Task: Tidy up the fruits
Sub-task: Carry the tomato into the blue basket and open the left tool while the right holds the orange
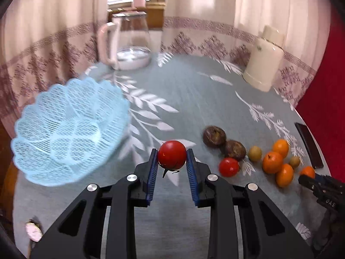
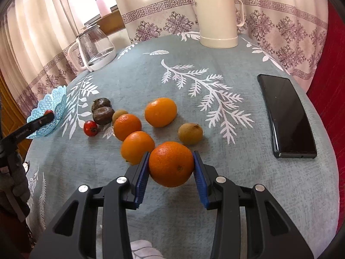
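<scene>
My left gripper (image 1: pixel 171 156) is shut on a red tomato (image 1: pixel 171 154), held above the cloth just right of the light blue mesh basket (image 1: pixel 64 129). In the right wrist view my right gripper (image 2: pixel 171 164) is shut on an orange (image 2: pixel 171 164), lifted slightly off the table. Behind it lie three more oranges (image 2: pixel 160 112), two small yellow-green fruits (image 2: pixel 190 133), two dark brown fruits (image 2: pixel 103 115) and a second red tomato (image 2: pixel 90 128). The basket (image 2: pixel 56 105) shows at the left, with the left gripper's finger in front of it.
A black phone (image 2: pixel 286 116) lies at the table's right edge. At the back stand a cream thermos jug (image 2: pixel 217 15) and a glass kettle (image 2: pixel 94 45). A wristwatch (image 1: pixel 33 232) lies near the front left. Curtains hang close behind the round table (image 2: pixel 237 172).
</scene>
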A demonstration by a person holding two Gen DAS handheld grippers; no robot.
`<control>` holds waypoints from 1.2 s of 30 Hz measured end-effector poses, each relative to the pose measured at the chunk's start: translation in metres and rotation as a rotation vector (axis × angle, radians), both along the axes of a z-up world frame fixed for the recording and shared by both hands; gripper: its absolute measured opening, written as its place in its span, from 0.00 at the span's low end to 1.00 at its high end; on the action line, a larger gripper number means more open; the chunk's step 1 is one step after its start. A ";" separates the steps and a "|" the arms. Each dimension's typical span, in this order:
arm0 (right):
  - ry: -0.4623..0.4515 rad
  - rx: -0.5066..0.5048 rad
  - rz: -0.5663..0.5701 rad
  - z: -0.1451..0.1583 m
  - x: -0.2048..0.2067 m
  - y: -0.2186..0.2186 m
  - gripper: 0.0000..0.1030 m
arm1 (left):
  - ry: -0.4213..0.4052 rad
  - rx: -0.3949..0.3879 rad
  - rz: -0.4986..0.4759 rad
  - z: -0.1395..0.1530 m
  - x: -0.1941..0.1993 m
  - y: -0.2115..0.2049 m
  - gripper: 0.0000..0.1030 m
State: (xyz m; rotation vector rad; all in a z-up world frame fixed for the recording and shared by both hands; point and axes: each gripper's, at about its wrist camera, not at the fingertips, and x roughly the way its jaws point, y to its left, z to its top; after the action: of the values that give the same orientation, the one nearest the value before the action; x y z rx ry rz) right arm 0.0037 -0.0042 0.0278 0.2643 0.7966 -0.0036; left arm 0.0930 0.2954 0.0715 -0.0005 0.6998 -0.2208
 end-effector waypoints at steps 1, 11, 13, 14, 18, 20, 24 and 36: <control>-0.003 -0.001 0.001 0.001 -0.001 0.001 0.38 | -0.005 -0.002 0.011 0.002 -0.001 0.004 0.26; -0.016 -0.015 0.030 0.010 -0.002 0.020 0.38 | -0.014 -0.027 0.184 0.005 0.010 0.072 0.26; -0.017 -0.019 0.037 0.012 -0.001 0.025 0.38 | -0.009 -0.024 0.211 0.003 0.012 0.082 0.26; -0.018 -0.021 0.040 0.013 -0.001 0.027 0.38 | -0.007 -0.023 0.221 0.002 0.012 0.086 0.27; -0.021 -0.026 0.054 0.017 0.003 0.037 0.38 | -0.005 -0.031 0.258 0.000 0.011 0.101 0.42; -0.022 -0.027 0.067 0.020 0.006 0.044 0.38 | -0.018 -0.029 0.273 0.002 0.008 0.107 0.50; -0.026 -0.026 0.108 0.025 0.015 0.063 0.38 | -0.050 -0.018 0.296 0.010 0.003 0.118 0.56; -0.095 -0.034 0.352 0.063 0.070 0.176 0.38 | -0.111 -0.019 0.400 0.031 -0.013 0.160 0.74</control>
State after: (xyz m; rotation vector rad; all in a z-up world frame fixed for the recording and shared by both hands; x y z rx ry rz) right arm 0.0734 0.1723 0.0907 0.0891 0.7388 0.3240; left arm 0.0802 0.4550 0.1024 -0.1440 0.5738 0.1551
